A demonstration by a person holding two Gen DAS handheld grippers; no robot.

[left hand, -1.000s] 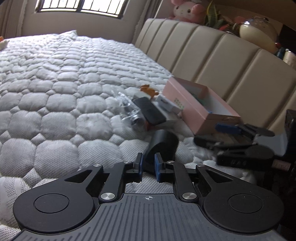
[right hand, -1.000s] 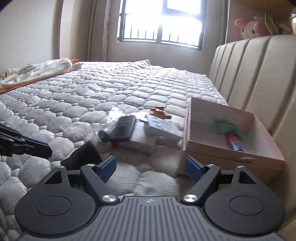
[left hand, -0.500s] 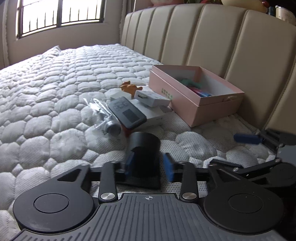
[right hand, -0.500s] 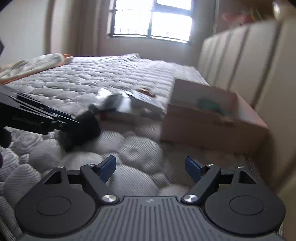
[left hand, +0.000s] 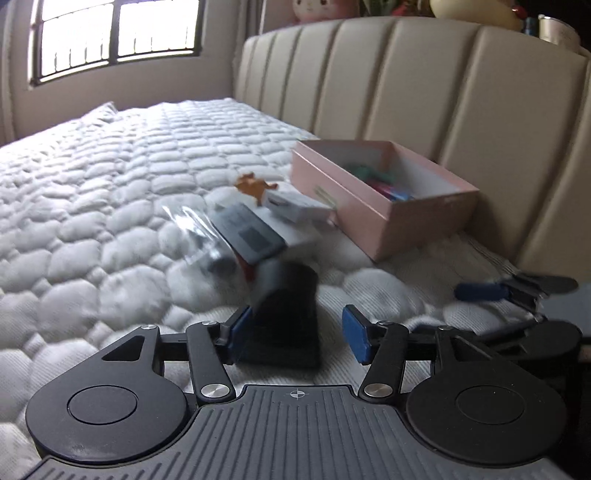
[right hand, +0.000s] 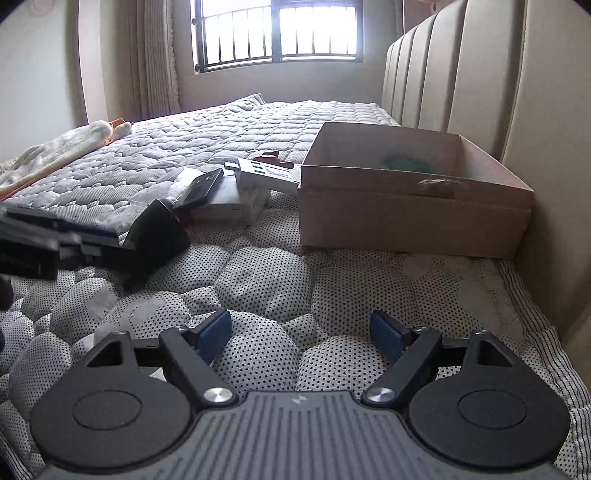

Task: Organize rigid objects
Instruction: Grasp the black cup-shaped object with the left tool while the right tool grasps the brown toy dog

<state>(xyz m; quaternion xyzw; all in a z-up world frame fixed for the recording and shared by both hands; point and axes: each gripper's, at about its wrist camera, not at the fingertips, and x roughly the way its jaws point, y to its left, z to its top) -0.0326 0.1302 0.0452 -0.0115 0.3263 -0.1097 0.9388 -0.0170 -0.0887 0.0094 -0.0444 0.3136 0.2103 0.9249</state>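
A black wedge-shaped object (left hand: 286,314) lies on the mattress between the fingers of my left gripper (left hand: 297,326). The jaws stand open; the left pad touches it, the right pad is apart. It also shows in the right wrist view (right hand: 155,236). Beyond it lie a dark remote-like device (left hand: 249,232), a clear plastic bag (left hand: 195,229), a white box (left hand: 295,205) and an orange toy (left hand: 253,184). A pink open box (left hand: 384,199) holds green and red-blue items. My right gripper (right hand: 301,334) is open and empty above the mattress.
The padded beige headboard (left hand: 424,92) runs behind the pink box (right hand: 413,192). My right gripper's fingers (left hand: 480,290) show at the right of the left wrist view. A cream cloth (right hand: 59,151) lies at the mattress's far left. A window (right hand: 277,33) is at the back.
My left gripper's jaws have opened wider around the black object, and its camera has swung toward the headboard. My right gripper has dropped lower, closer to the mattress.
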